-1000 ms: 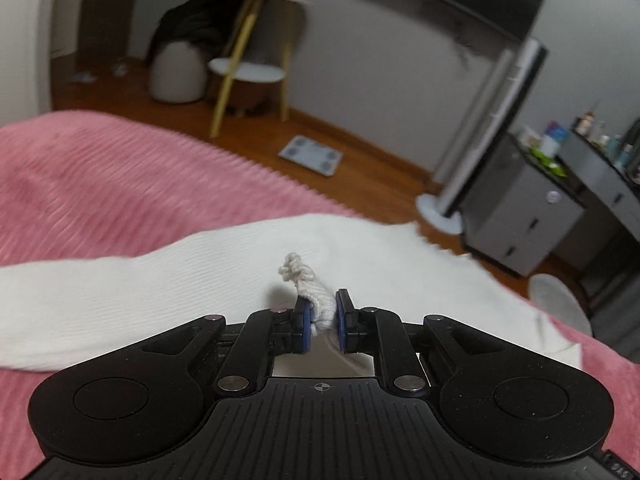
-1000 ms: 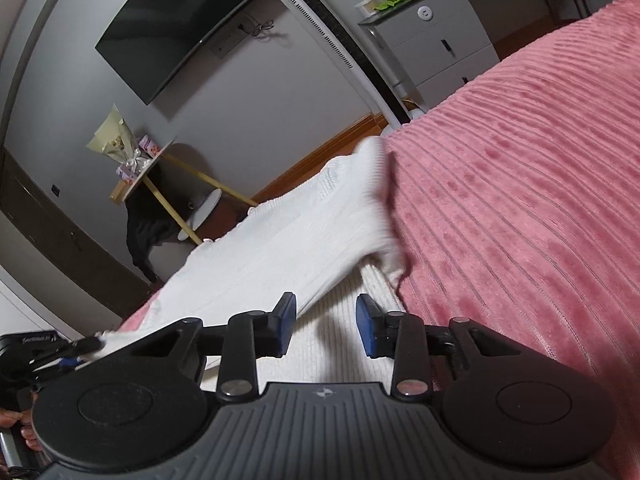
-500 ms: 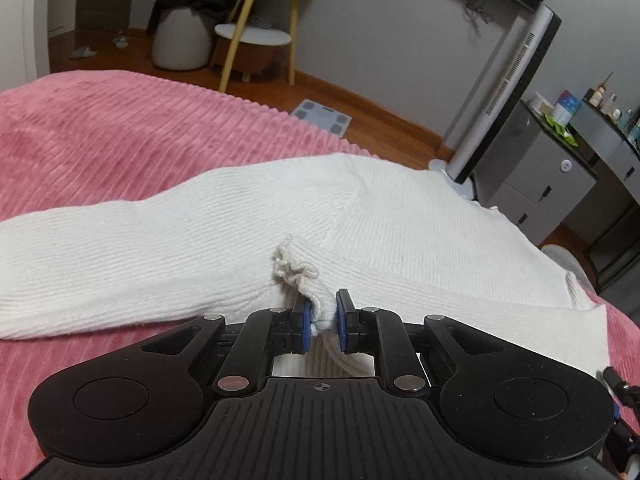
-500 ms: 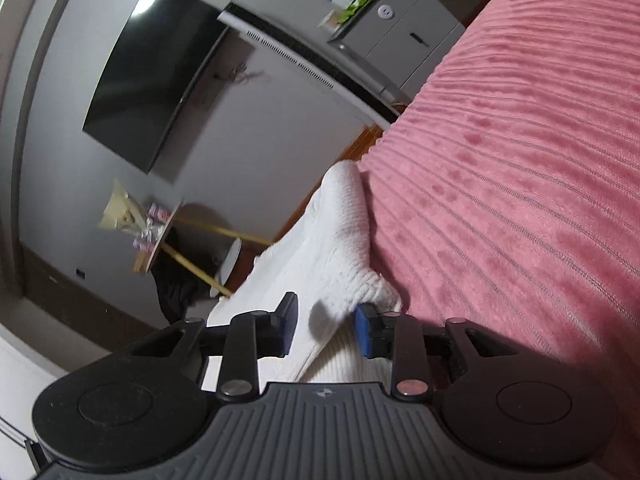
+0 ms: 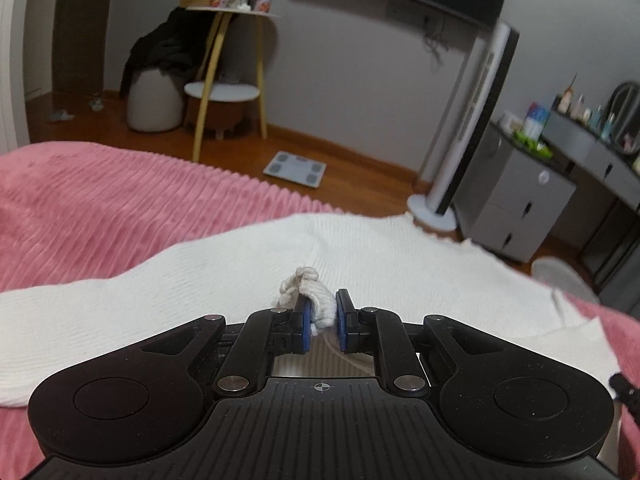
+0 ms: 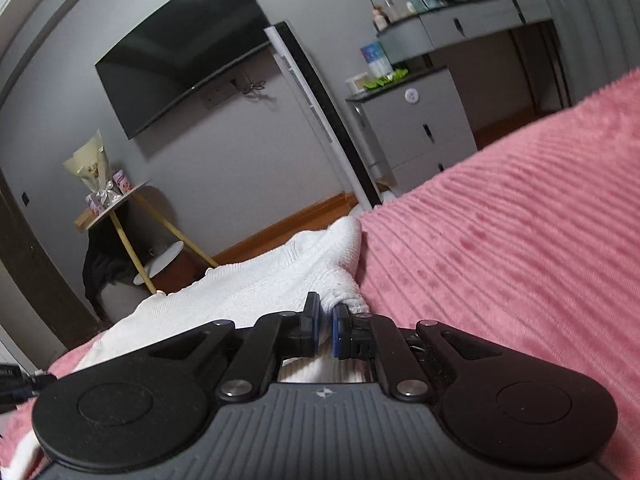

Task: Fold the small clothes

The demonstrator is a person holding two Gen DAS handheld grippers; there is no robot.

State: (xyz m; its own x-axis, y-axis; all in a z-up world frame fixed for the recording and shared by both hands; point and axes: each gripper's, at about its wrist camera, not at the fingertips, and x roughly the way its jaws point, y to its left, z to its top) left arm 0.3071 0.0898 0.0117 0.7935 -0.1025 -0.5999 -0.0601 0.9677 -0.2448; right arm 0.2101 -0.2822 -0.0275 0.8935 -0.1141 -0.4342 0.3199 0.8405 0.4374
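Observation:
A white ribbed knit sweater (image 5: 240,276) lies spread on the pink ribbed bedspread (image 5: 100,200). My left gripper (image 5: 322,312) is shut on a frilled cuff of the sweater (image 5: 308,294), held just above the sweater's body. In the right wrist view the sweater (image 6: 240,296) runs away to the left over the bedspread (image 6: 500,240). My right gripper (image 6: 325,320) is shut on a bunched edge of the sweater (image 6: 344,292), lifted slightly off the bed.
Beyond the bed's far edge is a wooden floor with a bathroom scale (image 5: 295,169), a yellow-legged side table (image 5: 228,80), a tower fan (image 5: 460,132) and a grey drawer unit (image 5: 516,208). A TV (image 6: 180,80) hangs on the wall.
My right gripper has closed on the sweater's edge; it was open before. The left gripper keeps its hold on the cuff and has tilted up again.

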